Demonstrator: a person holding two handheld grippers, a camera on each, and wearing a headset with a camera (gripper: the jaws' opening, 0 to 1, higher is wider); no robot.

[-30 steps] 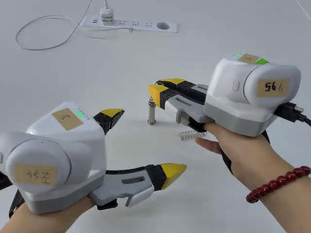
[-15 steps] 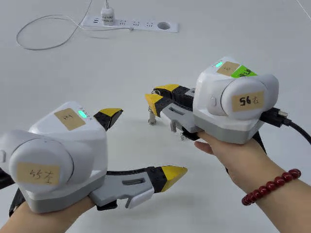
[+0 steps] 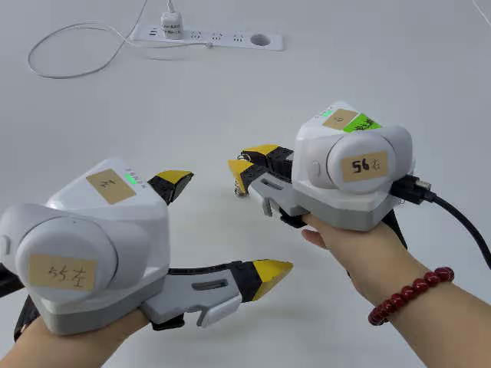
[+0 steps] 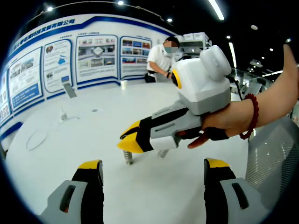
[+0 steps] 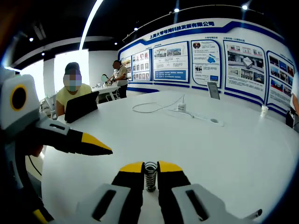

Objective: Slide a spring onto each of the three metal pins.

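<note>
At the left of the head view the left tongs [image 3: 222, 224] are held low over the white bench [image 3: 322, 69]. Their yellow-tipped jaws are spread wide, with nothing between them, and the same wide gap is seen in the left gripper view.

Near the middle a metal pin [image 3: 240, 191] is seen upright on the bench. Only its lower part is visible, because its top is covered by the tips of the right tongs [image 3: 252, 159]. The jaws of these tongs are brought narrow. In the right gripper view a small spring [image 5: 150, 176] is seen clamped upright between the two tips.

In the left gripper view a ribbed piece [image 4: 127, 157] is seen standing on the bench under the yellow tip of the right tongs. Whether it is the spring or the pin cannot be told. Just to the right of it a second pin [image 4: 162, 153] is standing.

At the right of the head view a bracelet [image 3: 406, 290] of dark red beads is worn on the wrist behind the right tongs. A black cable [image 3: 460, 230] is plugged into their rear.
</note>
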